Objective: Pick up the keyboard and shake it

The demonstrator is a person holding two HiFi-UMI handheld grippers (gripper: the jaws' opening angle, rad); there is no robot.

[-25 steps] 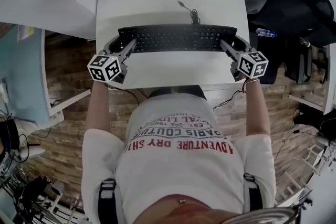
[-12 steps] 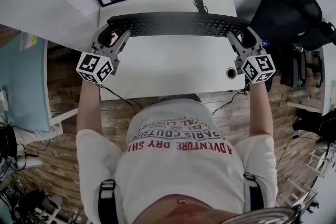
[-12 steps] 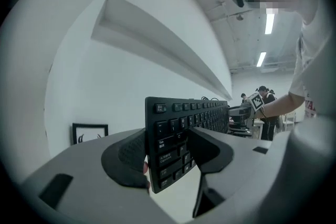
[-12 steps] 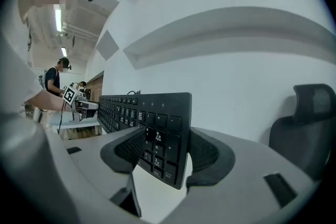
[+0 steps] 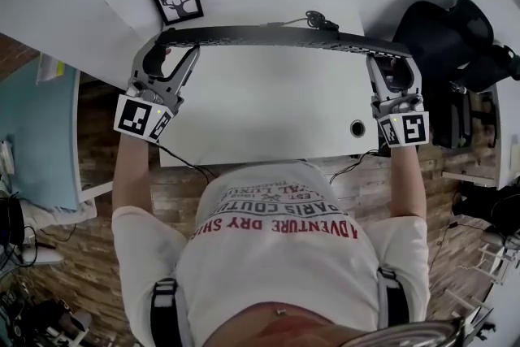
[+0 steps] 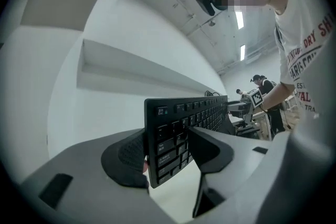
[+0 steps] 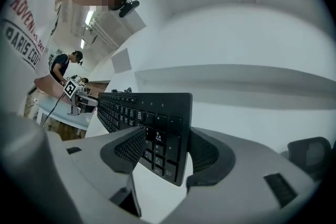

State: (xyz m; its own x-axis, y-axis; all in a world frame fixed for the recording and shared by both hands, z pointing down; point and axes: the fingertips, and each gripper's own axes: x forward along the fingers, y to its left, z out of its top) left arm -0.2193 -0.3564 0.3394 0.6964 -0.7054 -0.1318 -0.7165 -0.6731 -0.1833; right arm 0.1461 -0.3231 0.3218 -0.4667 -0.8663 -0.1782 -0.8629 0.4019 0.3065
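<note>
Head cam high, steeply down on desk (image 5: 268,110), L + R gripper cams close along own jaws, facing each other, all share keyboard (image 5: 276,36).

White bench (image 5: 268,101), rectangular top. A small black-framed deer picture (image 5: 176,2) sits at its far left corner, and a round hole (image 5: 357,127) is near the front right corner. A coil of black cable (image 5: 313,19) shows at the far edge; can't tell if it rests on the top.

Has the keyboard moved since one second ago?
Yes. The keyboard has moved away from the person, closer to the framed deer picture, and now shows edge-on.
</note>
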